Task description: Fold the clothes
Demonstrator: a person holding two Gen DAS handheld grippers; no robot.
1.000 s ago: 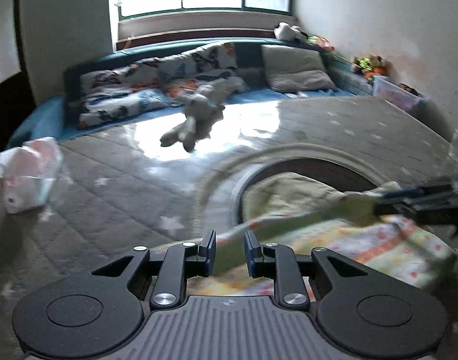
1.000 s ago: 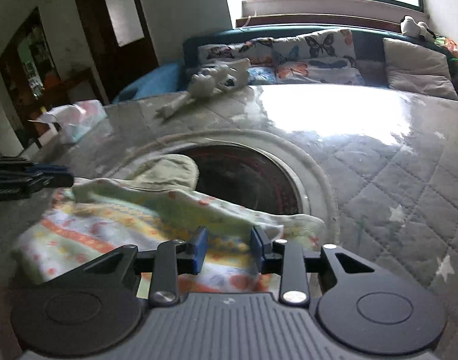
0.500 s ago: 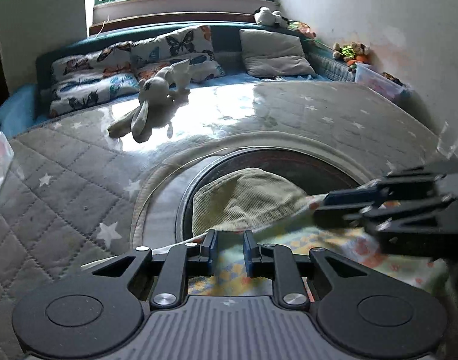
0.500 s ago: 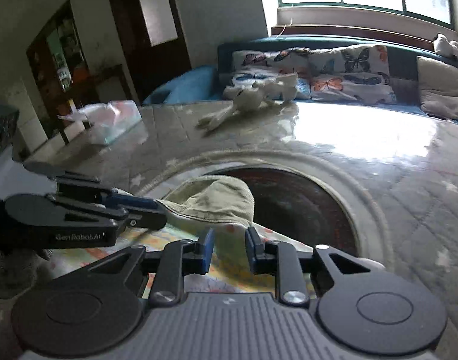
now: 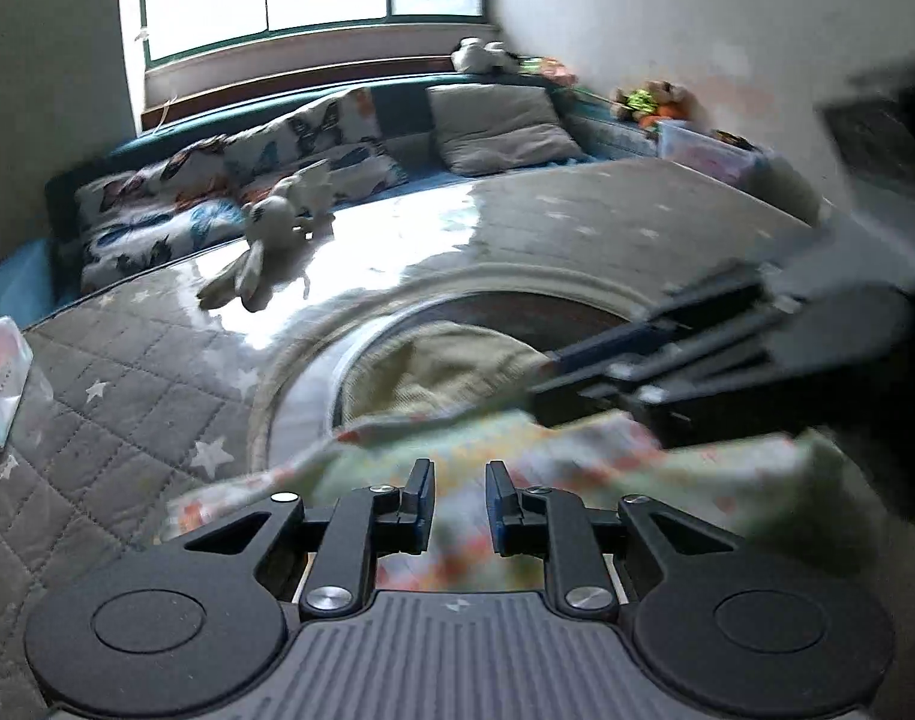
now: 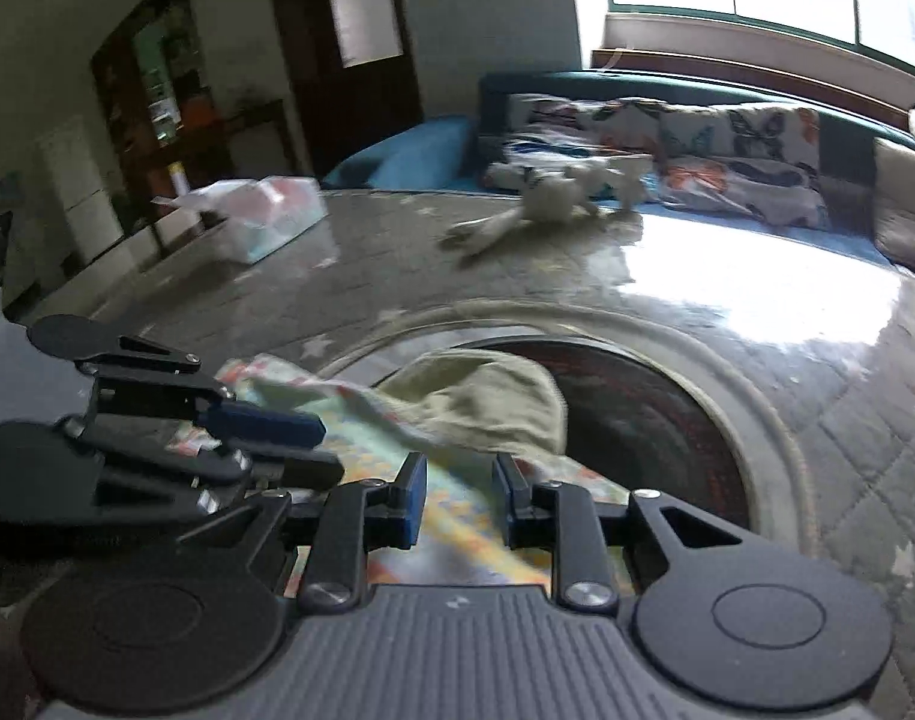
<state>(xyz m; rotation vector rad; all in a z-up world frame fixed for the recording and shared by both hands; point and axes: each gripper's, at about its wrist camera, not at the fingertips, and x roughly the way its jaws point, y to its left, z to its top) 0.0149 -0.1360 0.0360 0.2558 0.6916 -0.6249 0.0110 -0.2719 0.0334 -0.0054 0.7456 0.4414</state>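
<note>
A pale green garment with an orange and yellow print lies on the grey quilted surface, over an olive green cloth. My left gripper has its jaws slightly parted, with the printed cloth right under the tips; I cannot tell if it is gripped. The right gripper shows at the right of the left wrist view, blurred. In the right wrist view my right gripper has a gap between its jaws over the printed garment. The left gripper is close at its left. The olive cloth lies just ahead.
A round dark rug patch with a pale rim lies under the clothes. A white plush rabbit lies further back. Butterfly pillows and a grey cushion line the far edge. A tissue pack sits at the left.
Both grippers have drawn close together over the printed garment. Their jaws have widened a little. The garment has bunched up into a fold.
</note>
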